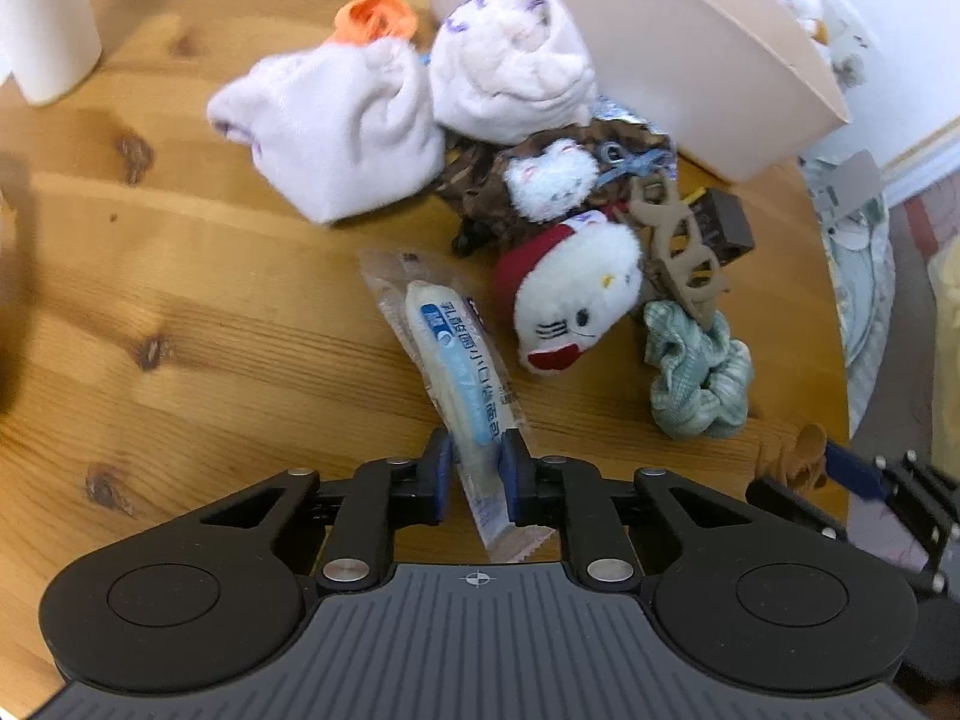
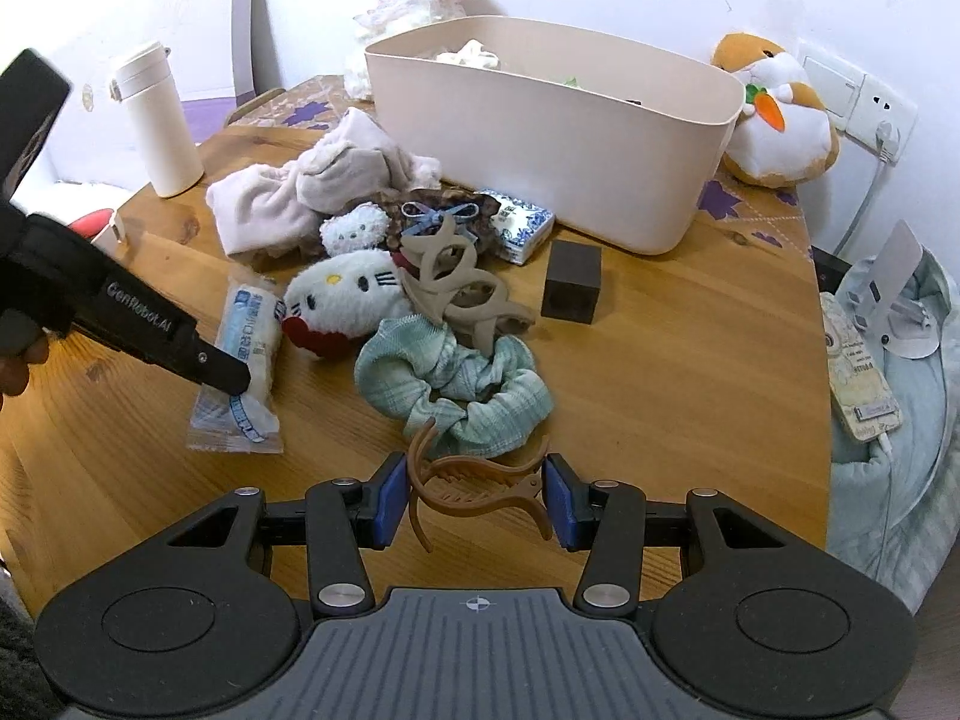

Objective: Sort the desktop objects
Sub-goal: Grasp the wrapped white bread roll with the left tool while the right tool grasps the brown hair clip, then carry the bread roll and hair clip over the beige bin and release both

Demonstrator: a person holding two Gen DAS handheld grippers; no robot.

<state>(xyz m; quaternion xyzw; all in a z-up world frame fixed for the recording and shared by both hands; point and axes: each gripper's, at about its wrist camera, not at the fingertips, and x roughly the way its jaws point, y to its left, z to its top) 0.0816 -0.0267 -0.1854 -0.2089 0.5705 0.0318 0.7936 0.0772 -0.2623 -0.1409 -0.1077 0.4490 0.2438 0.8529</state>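
My left gripper (image 1: 477,465) is shut on the near end of a clear packet (image 1: 456,354) holding a white and blue item, which lies on the wooden table (image 1: 210,330). In the right wrist view the same packet (image 2: 252,330) shows under the left gripper's tip (image 2: 228,375). My right gripper (image 2: 474,498) is shut on a brown hair claw clip (image 2: 474,480), held above the table's near edge. Just beyond it lie a green scrunchie (image 2: 456,384), a beige hair claw (image 2: 462,288) and a white cat plush (image 2: 348,294).
A beige bin (image 2: 552,138) stands at the back of the table. In front of it sit pale rolled cloths (image 2: 300,192), a patterned tissue pack (image 2: 519,225) and a dark cube (image 2: 573,291). A white bottle (image 2: 159,120) stands back left. A phone (image 2: 858,372) lies off the table's right edge.
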